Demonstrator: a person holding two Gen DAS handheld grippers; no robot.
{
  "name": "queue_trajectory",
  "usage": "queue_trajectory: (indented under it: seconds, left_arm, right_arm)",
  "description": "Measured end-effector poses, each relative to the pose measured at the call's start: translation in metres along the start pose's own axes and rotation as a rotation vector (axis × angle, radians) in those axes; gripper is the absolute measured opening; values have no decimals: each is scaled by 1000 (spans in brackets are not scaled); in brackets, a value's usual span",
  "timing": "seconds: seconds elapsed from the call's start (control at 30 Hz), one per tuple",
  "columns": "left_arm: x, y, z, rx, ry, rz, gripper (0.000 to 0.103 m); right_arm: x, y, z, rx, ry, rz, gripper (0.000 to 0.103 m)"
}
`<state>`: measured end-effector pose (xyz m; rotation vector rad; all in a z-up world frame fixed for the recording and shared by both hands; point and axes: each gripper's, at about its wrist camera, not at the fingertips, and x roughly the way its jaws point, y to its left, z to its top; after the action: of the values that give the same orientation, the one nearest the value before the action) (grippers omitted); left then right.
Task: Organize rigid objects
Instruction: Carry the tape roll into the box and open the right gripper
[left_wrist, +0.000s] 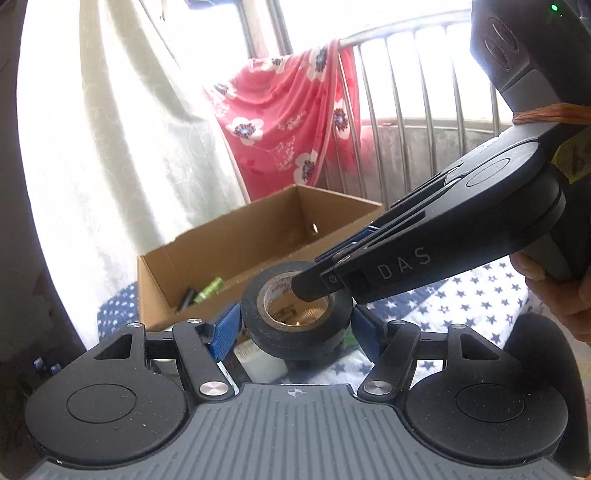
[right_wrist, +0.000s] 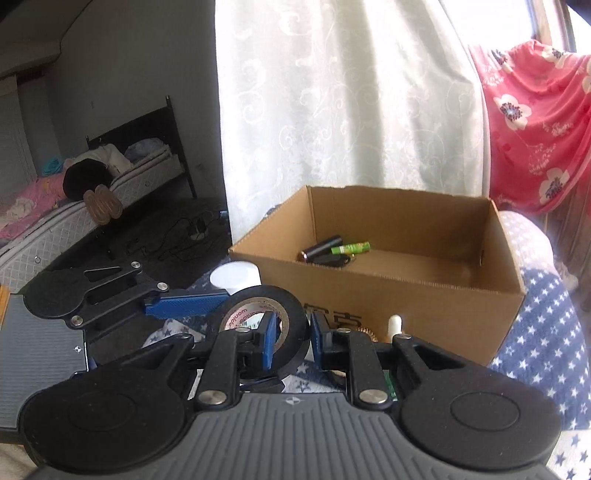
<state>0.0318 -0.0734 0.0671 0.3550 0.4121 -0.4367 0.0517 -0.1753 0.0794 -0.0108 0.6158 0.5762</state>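
Background only. White patterned curtain (right_wrist: 351, 92) hanging behind the work area, strongly backlit. Pink-red cloth with white flower print (left_wrist: 284, 114) draped over a curved metal railing with vertical bars (left_wrist: 406, 74). Blue-and-white star-print bedcover (right_wrist: 543, 332) underneath. At far left of the right wrist view: dark-framed bed with white quilted mattress (right_wrist: 92, 206), heaped with dark and pink bedding. Black cables (right_wrist: 173, 236) tangled on the dark floor beside it.
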Motion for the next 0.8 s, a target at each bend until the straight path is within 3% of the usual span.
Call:
queue_trajectory:
  seconds: [0.17,0.27,0.43,0.6,0.8]
  left_arm:
    - [12,17,34,27,-41,42,66]
    - [37,30,52,23,-4,21,66]
    - [106,50,68,-20,160,-77,66]
    - [181,79,70,-75,388,-176,66]
    - [239,97,65,-129,553,-238,66]
  right_arm:
    - [3,-7,51,-57,-23,23,21]
    - [22,-21,81,-45,12,43,21]
    - [82,-66,110,67,146,88,22]
    - [149,-111,112,195,295,128,22]
    - [199,-140,107,241,401,127,22]
